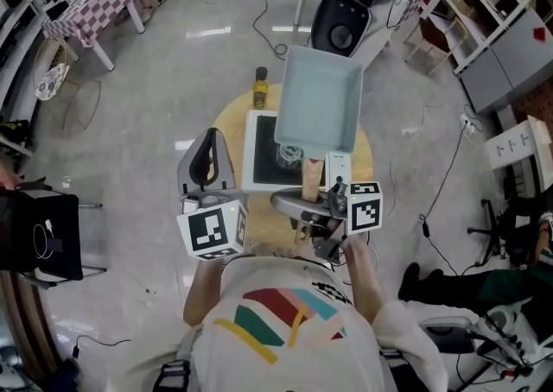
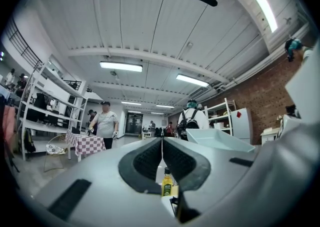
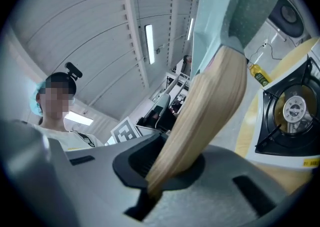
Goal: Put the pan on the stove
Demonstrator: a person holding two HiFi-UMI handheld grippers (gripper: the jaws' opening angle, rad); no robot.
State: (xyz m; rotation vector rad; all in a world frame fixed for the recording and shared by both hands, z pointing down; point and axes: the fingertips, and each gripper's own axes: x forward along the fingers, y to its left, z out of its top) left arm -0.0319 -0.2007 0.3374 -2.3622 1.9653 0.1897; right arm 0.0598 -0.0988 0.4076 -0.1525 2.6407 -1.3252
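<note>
A square pale-teal pan (image 1: 320, 97) with a light wooden handle (image 1: 313, 179) hangs tilted over the white gas stove (image 1: 259, 153) on a small round wooden table (image 1: 367, 153). My right gripper (image 1: 316, 202) is shut on the handle's near end. In the right gripper view the handle (image 3: 210, 111) rises out of the closed jaws of this gripper (image 3: 165, 163) to the pan (image 3: 225, 16), with the stove's burner (image 3: 294, 108) below at the right. My left gripper (image 1: 207, 157) is held left of the stove, shut and empty (image 2: 161, 158). The pan hides part of the stove top.
A yellow oil bottle (image 1: 260, 86) stands on the table's far edge behind the stove. A checkered table (image 1: 95, 2), a black chair (image 1: 341, 23), white shelves (image 1: 492, 2) and floor cables (image 1: 432, 200) surround the table. A person (image 2: 106, 123) stands far off.
</note>
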